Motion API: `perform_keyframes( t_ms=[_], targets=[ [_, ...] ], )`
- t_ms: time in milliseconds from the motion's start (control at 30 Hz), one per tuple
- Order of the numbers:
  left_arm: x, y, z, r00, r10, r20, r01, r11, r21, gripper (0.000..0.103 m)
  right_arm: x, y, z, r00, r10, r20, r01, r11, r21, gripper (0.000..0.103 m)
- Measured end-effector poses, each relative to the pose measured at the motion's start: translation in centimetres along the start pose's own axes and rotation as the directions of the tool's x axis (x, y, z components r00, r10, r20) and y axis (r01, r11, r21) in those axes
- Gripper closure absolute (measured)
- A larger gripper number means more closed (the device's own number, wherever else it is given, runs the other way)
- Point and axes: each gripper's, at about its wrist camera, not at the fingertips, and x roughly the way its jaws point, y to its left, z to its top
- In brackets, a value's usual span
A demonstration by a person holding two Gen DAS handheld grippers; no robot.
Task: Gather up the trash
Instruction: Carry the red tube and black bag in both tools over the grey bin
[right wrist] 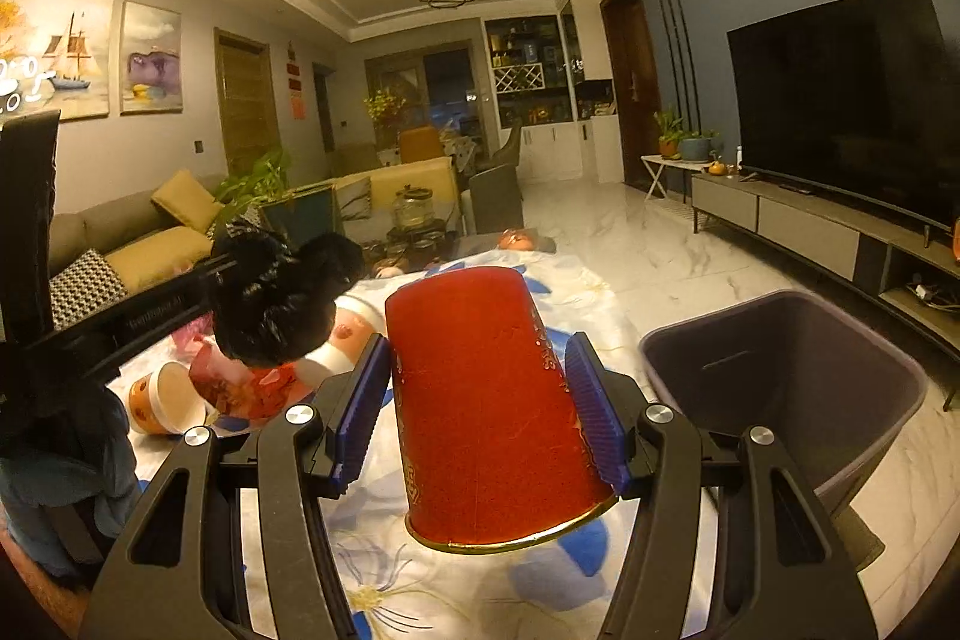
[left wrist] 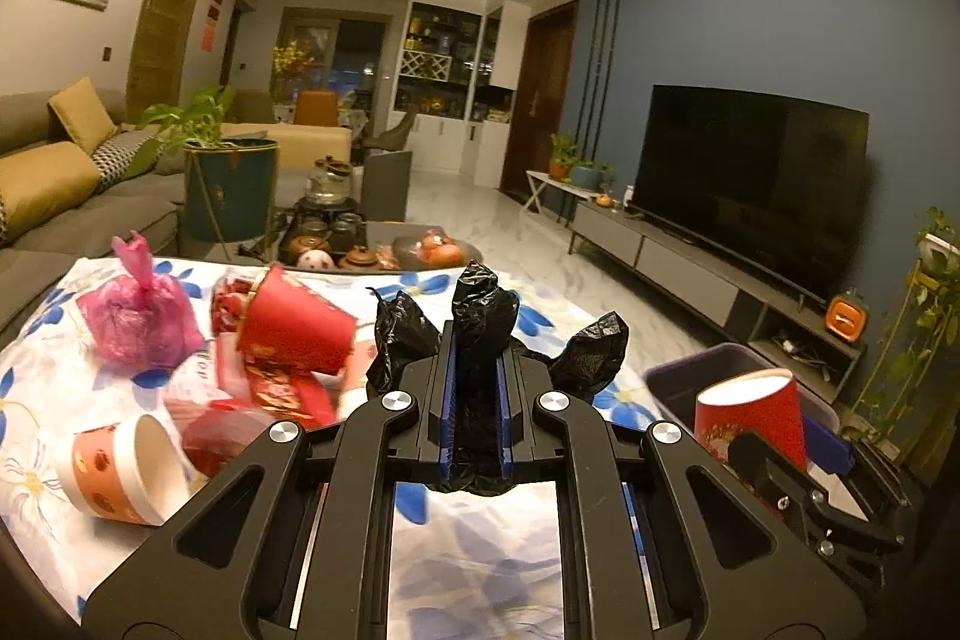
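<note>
Spread across the lower half of both views, a white tablecloth with blue flowers [left wrist: 480, 550] is covering the work surface, with a living room and a dark television [left wrist: 750, 178] being seen behind it. At the centre of the left wrist view, the left gripper [left wrist: 477, 394] is being kept closed on a black plastic bag [left wrist: 480, 322], whose crumpled ends are sticking up above the blue pads. At the left of that frame, a tied pink bag [left wrist: 135, 319], a tipped red paper cup [left wrist: 294, 325], red wrappers [left wrist: 270, 391] and an orange-patterned white cup [left wrist: 123, 469] are lying on the cloth. In the right wrist view, the right gripper [right wrist: 477, 406] is being held partly open around an upside-down red cup [right wrist: 486, 412], both pads pressing on its sides. A dark empty waste bin [right wrist: 798, 394] is standing on the marble floor at the right of the frame, just beside the table edge
</note>
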Motion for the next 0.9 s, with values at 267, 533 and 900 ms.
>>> perform_keyframes(
  t_ms=[267,533,900],
  targets=[
    [1.4,-3.5,0.0,0.998,-0.065,-0.014,0.065,0.997,0.031,0.093,-1.4,-2.4,1.2,0.997,-0.058,0.053,0.057,0.998,0.016,0.044],
    [3.1,-8.6,0.1,0.988,-0.155,-0.021,0.156,0.985,0.072,0.093,-2.4,-5.6,2.4,0.985,-0.139,0.100,0.136,0.990,0.042,0.044],
    [6.9,-15.1,-0.6,0.964,-0.259,-0.052,0.264,0.958,0.109,0.093,-3.4,-11.3,2.9,0.960,-0.244,0.140,0.233,0.968,0.090,0.044]
  ],
)
